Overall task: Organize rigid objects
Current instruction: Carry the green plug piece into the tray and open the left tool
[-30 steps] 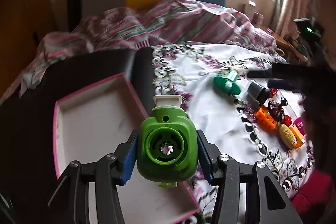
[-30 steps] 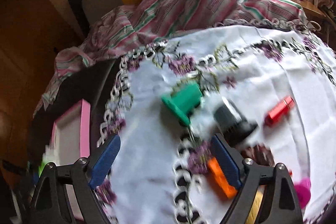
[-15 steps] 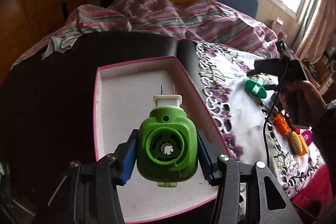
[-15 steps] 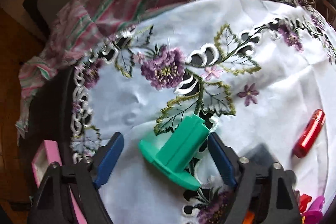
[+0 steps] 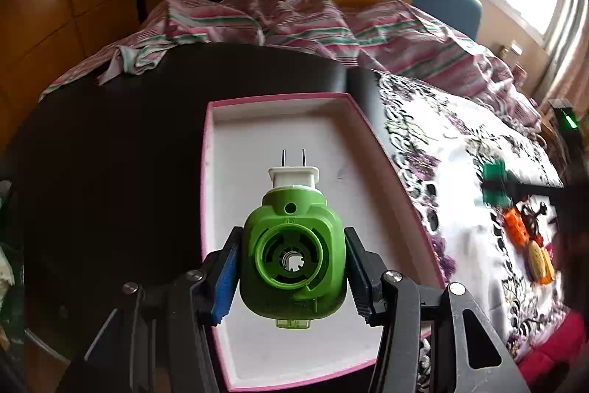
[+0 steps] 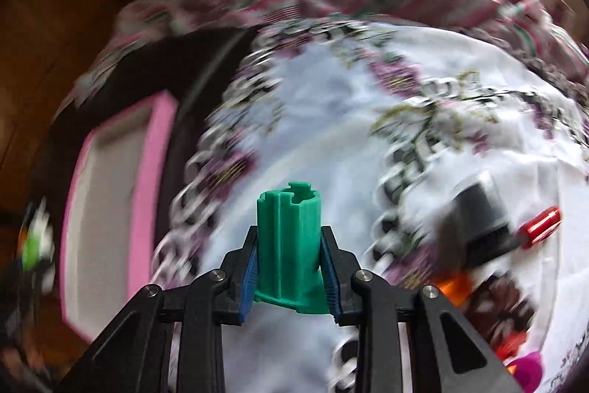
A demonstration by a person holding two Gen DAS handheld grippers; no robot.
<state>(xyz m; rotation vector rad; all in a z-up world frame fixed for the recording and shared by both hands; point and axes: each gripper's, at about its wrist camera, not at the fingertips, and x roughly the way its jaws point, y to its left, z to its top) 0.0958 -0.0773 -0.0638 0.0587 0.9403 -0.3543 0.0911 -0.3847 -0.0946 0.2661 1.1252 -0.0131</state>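
My left gripper (image 5: 292, 267) is shut on a green plug-in device (image 5: 292, 256) with a white two-pin plug, held above a pink-rimmed white tray (image 5: 221, 142). The right gripper (image 6: 289, 264) has its jaws closing, and its blue pads press on both sides of a teal plastic spool (image 6: 289, 238), lifted over the white embroidered cloth (image 6: 331, 120). In the left wrist view the teal spool (image 5: 495, 181) shows blurred at the right, held by the dark right gripper. The pink tray (image 6: 147, 172) lies to the left in the right wrist view.
A black cap (image 6: 478, 223), a red cylinder (image 6: 541, 225), an orange piece (image 6: 452, 284) and a magenta piece (image 6: 528, 371) lie on the cloth at the right. An orange block (image 5: 515, 227) and a yellow toy (image 5: 537, 260) lie there too. Striped bedding (image 5: 331, 28) is heaped behind.
My right gripper closed on the teal spool and raised it upright off the cloth. The left gripper carried the green device leftward over the tray.
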